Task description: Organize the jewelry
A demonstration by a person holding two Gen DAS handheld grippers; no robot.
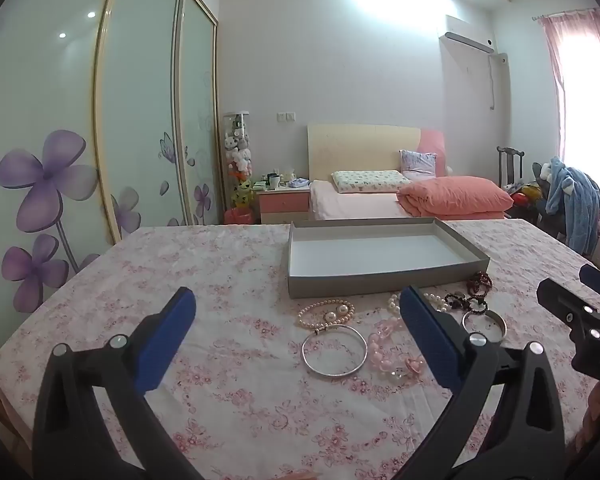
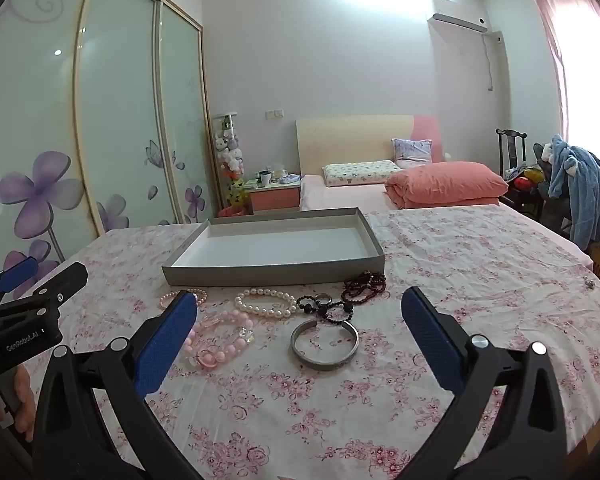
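An empty grey box lid (image 1: 380, 276) (image 2: 268, 272) lies on the floral cloth. In front of it lie several jewels: a thin silver bangle (image 1: 335, 354), a pearl bracelet with two pearl earrings (image 1: 326, 312), a pink bead bracelet (image 1: 384, 350) (image 2: 216, 340), a white pearl bracelet (image 2: 265, 301), black beads (image 2: 326, 307), dark red beads (image 2: 364, 283) (image 1: 479, 282) and a grey open cuff (image 2: 325, 345) (image 1: 483, 322). My left gripper (image 1: 298, 304) is open and empty, just short of the jewels. My right gripper (image 2: 299, 304) is open and empty above the cuff.
The table (image 1: 180, 264) has a pink floral cloth. A small metal piece (image 2: 589, 283) lies near its right edge. Behind are a bed (image 1: 380, 196), a nightstand (image 1: 284, 200), a wardrobe with flower doors (image 1: 100, 140) and a chair with clothes (image 1: 572, 200).
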